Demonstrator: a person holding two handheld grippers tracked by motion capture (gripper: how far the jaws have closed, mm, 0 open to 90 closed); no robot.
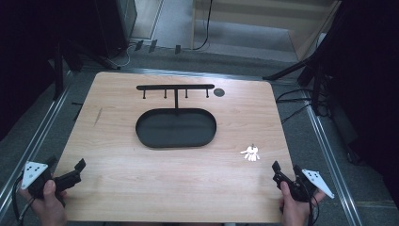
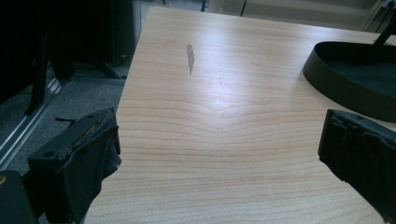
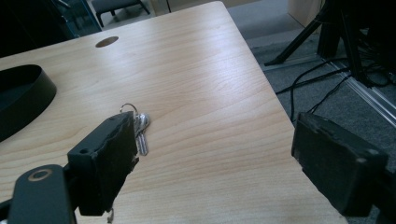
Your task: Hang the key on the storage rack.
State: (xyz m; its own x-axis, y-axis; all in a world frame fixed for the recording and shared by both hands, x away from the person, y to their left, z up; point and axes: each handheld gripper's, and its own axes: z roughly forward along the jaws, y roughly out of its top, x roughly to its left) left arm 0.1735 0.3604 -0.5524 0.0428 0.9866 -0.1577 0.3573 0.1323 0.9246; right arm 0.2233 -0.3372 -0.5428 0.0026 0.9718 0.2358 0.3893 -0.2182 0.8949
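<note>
Keys: small silver bunch of keys on a ring [image 1: 251, 153] lay on light wooden worktop [image 1: 141, 188], near your right gripper [image 1: 285, 172] | Fingers: both grippers spread, empty | Advice: you needed to straddle the bunch squarely.

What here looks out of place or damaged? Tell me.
The keys lie loose on the table near the right gripper, not on the hook rack or in its black tray. A grey scuff mars the wood at the left.
</note>
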